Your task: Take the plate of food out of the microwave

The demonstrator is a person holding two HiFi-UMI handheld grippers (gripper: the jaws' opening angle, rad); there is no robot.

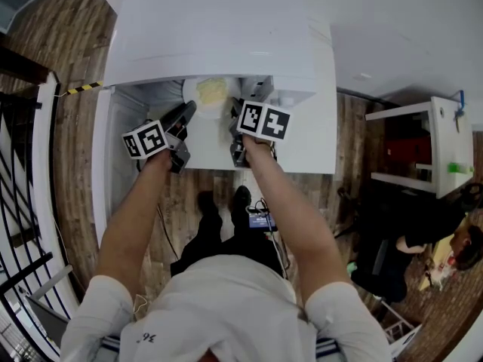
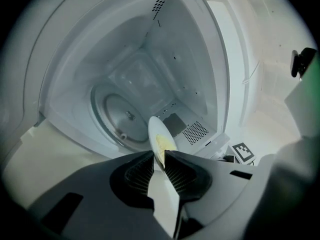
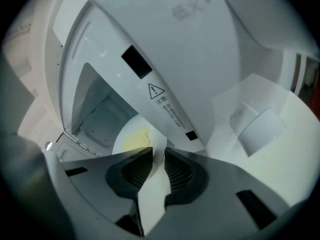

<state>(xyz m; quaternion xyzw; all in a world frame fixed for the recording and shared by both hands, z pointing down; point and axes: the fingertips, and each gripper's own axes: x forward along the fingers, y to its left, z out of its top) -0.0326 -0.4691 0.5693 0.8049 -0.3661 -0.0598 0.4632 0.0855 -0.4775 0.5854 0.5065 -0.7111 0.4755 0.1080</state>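
Observation:
A white plate (image 1: 210, 92) with yellow food sits at the mouth of the open white microwave (image 1: 219, 29), held between both grippers. My left gripper (image 1: 189, 111) grips its left rim. In the left gripper view the plate (image 2: 160, 138) stands edge-on between the pads, with my left gripper (image 2: 159, 156) shut on it in front of the cavity and its round turntable (image 2: 122, 116). My right gripper (image 1: 235, 113) holds the right rim. In the right gripper view the plate (image 3: 134, 138) runs under the near-closed jaws of my right gripper (image 3: 159, 151).
The microwave door (image 1: 119, 153) hangs open at the left. A white counter (image 1: 306, 145) carries the oven. A white shelf unit (image 1: 423, 145) and a seated person (image 1: 453, 251) are at the right, and a black railing (image 1: 19, 202) is at the left. A warning label (image 3: 156, 91) marks the oven front.

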